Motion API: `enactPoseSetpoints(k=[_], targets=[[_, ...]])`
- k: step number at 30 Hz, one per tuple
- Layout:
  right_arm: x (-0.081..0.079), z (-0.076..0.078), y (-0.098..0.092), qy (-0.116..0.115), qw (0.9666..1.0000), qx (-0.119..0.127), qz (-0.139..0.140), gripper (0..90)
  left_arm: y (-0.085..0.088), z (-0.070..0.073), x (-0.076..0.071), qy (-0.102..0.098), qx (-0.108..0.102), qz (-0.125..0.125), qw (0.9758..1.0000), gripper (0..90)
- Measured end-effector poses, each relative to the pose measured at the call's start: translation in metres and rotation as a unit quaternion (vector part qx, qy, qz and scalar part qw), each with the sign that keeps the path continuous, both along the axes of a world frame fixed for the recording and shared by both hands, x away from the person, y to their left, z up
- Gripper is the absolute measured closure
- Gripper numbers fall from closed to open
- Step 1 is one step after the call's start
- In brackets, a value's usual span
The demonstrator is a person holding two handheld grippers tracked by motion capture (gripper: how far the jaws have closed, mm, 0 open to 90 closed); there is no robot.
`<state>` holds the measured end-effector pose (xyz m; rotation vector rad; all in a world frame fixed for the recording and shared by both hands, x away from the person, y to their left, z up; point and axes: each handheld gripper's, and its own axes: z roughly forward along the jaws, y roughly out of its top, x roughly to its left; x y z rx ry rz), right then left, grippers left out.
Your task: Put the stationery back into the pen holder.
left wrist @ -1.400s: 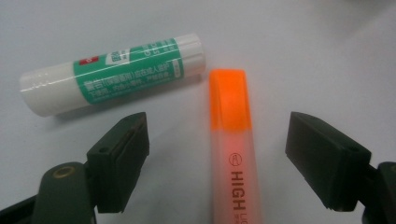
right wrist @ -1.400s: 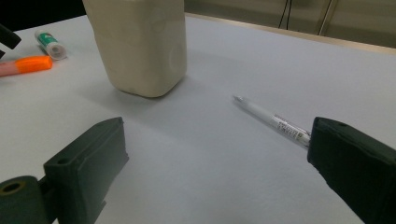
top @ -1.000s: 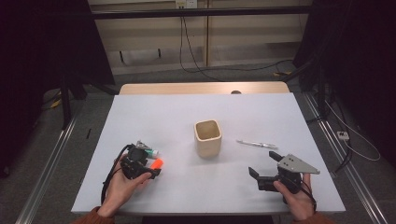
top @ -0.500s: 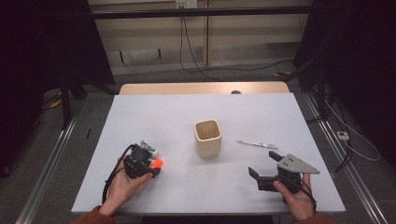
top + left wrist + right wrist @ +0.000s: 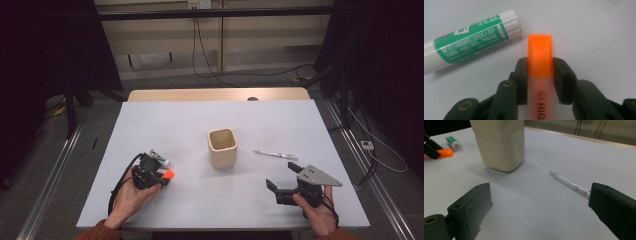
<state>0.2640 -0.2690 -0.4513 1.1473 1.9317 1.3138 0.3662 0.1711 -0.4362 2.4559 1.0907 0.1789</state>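
Left gripper (image 5: 540, 72): jaws have just been closing, now pinching the orange highlighter (image 5: 540, 57) lying on the desk (image 5: 190, 120), long axis running straight out between them. Right gripper (image 5: 539, 207) spread, idle.

Counted one orange highlighter (image 5: 540, 65) between the left claw's jaws, one glue stick (image 5: 471, 41) just beside that claw, one beige cup (image 5: 222, 148), and one pen (image 5: 272, 154) ahead of the right claw.
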Motion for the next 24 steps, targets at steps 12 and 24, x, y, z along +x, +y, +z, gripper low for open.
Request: enactPoseSetpoints(k=[12,24], targets=[[0.0,0.0,0.0,-0.002,1.0,0.001,0.0,4.4,0.007,0.006,-0.006,-0.01,-0.045,-0.015,0.9988,67.1],[0.0,0.0,0.0,-0.002,1.0,0.002,-0.001,4.4,0.007,0.022,-0.016,-0.077,-0.124,-0.037,0.9886,67.2]])
